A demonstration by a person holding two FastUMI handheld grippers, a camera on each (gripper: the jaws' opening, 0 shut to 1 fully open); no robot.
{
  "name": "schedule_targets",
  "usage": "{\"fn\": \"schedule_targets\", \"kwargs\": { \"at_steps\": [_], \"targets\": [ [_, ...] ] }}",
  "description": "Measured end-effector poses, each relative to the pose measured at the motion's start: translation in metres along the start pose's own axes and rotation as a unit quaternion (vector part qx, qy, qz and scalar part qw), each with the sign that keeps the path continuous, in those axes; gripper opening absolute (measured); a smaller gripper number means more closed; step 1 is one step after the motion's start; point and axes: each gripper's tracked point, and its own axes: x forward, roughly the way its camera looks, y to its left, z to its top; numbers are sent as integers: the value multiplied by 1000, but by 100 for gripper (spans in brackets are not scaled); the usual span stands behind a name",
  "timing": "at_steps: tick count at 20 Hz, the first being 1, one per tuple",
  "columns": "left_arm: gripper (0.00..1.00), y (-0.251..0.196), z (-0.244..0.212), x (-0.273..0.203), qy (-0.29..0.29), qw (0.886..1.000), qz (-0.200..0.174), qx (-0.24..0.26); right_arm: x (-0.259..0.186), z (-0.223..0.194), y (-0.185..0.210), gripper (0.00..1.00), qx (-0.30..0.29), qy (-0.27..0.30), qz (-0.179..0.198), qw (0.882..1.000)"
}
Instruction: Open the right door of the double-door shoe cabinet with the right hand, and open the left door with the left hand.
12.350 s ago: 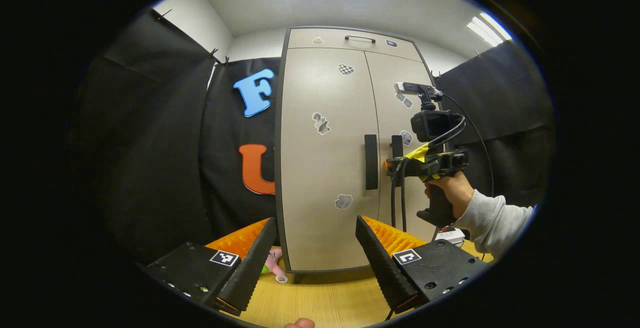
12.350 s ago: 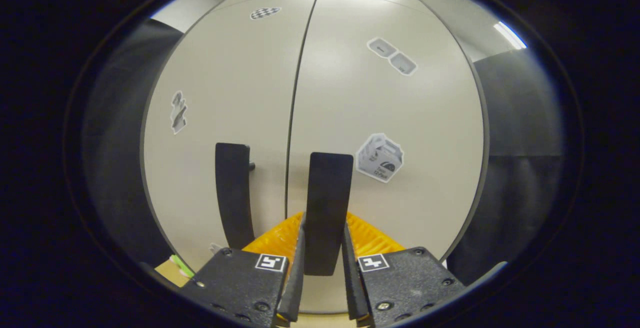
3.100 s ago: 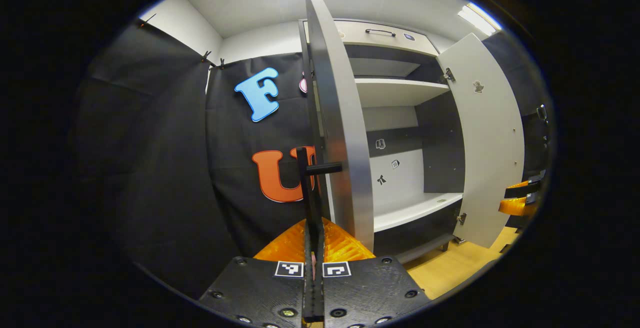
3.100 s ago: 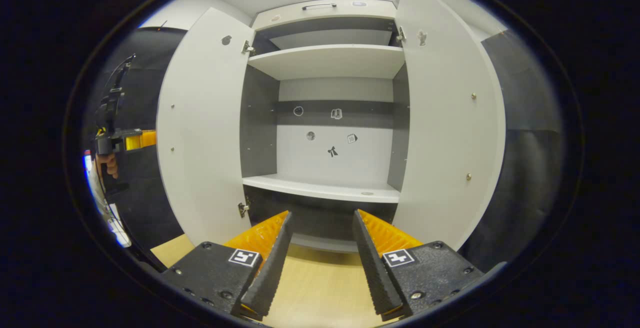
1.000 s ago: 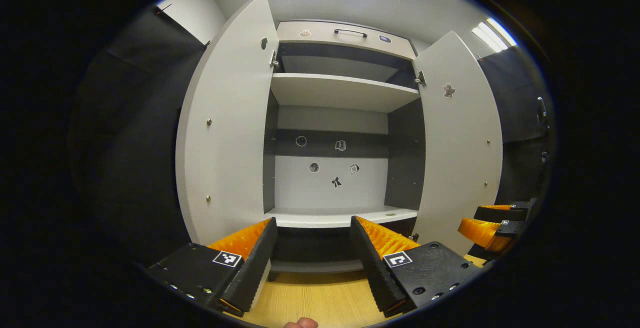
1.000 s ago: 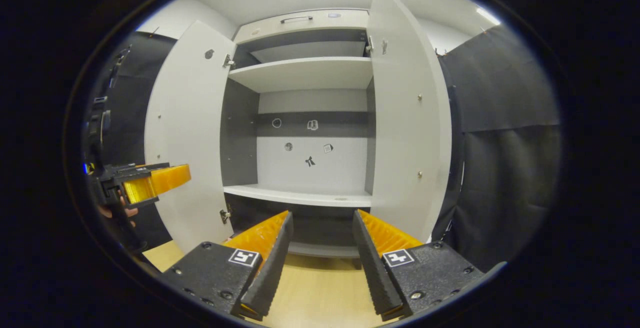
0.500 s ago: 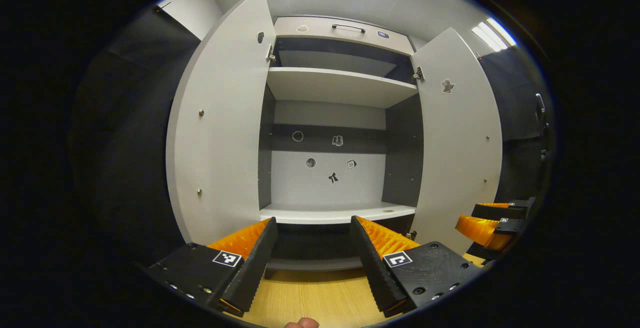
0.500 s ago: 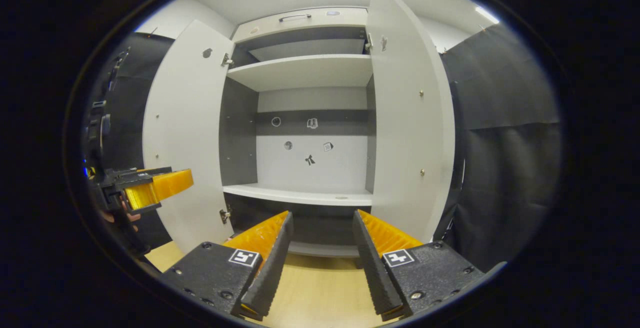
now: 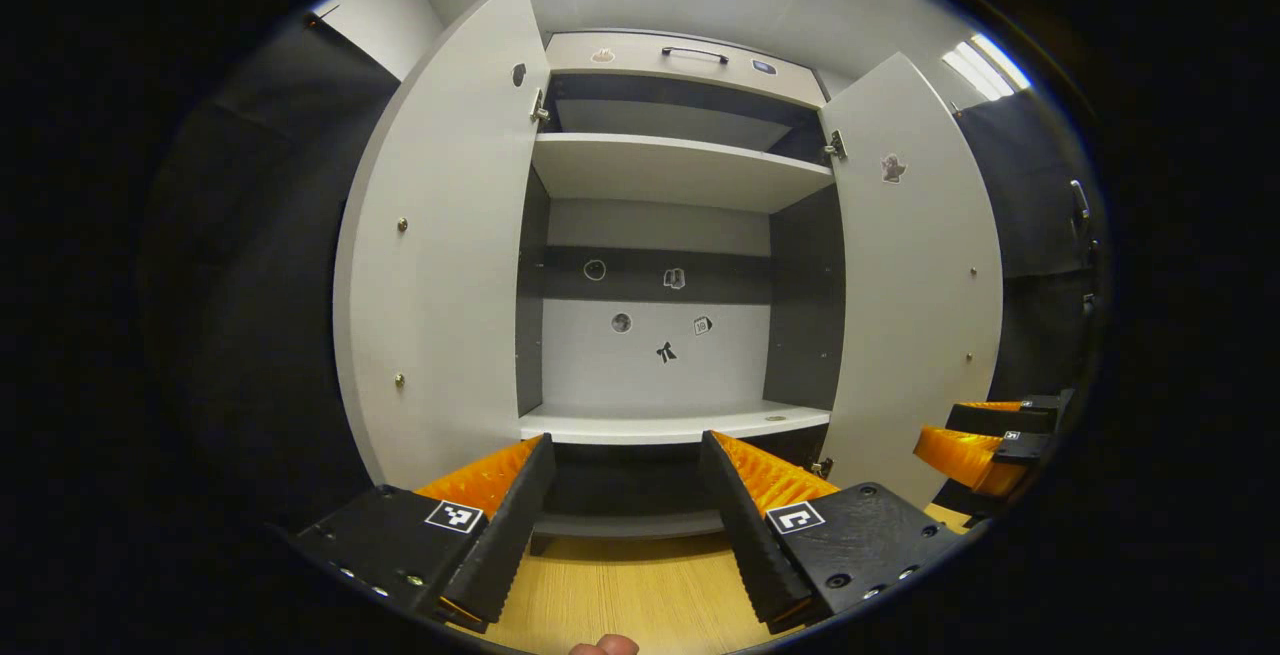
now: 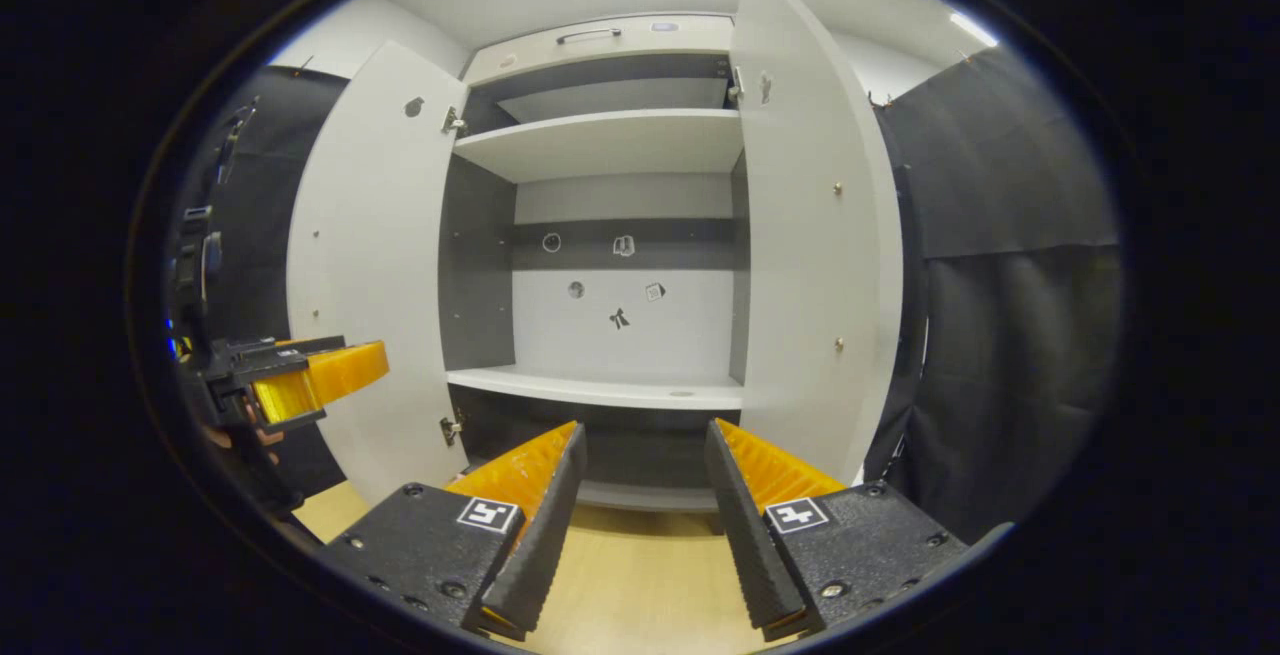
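Note:
The shoe cabinet (image 9: pixel 680 55) (image 10: pixel 600 35) stands with both doors swung wide. Its left door (image 9: pixel 440 255) (image 10: pixel 365 275) and right door (image 9: pixel 915 275) (image 10: pixel 810 235) show their pale inner faces. Bare shelves (image 9: pixel 680 170) (image 10: pixel 600 140) and small stickers on the back panel are exposed. My left gripper (image 9: pixel 625 490) is open, back from the cabinet, facing its middle, with nothing between its fingers. My right gripper (image 10: pixel 635 480) is open too, in front of the lower shelf (image 10: pixel 600 390). The right gripper (image 9: pixel 985 440) also appears at the right edge of the left gripper view, and the left gripper (image 10: pixel 300 375) at the left of the right gripper view.
A wooden surface (image 9: pixel 620 600) (image 10: pixel 630 585) runs below the cabinet. Black cloth walls (image 9: pixel 260 265) (image 10: pixel 1010 265) flank it on both sides. A closed top drawer with a dark handle (image 9: pixel 693 53) sits above the doors. A fingertip (image 9: pixel 600 646) peeks in at the bottom edge.
Over the last second the left gripper view has drifted slightly, the left door looking a little wider open. Earlier, both doors were shut and each gripper pulled its handle, then let go.

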Motion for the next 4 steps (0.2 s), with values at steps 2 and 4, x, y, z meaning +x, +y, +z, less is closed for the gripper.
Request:
{"fn": "schedule_targets", "kwargs": {
  "at_steps": [2,4],
  "targets": [
    [87,-1,1,0,-2,1000,1,1,-2,0,-4,76,0,-1,-4,1000],
    [87,0,-1,-1,2,1000,3,2,-4,-1,-4,76,0,1,-3,1000]
  ]
}}
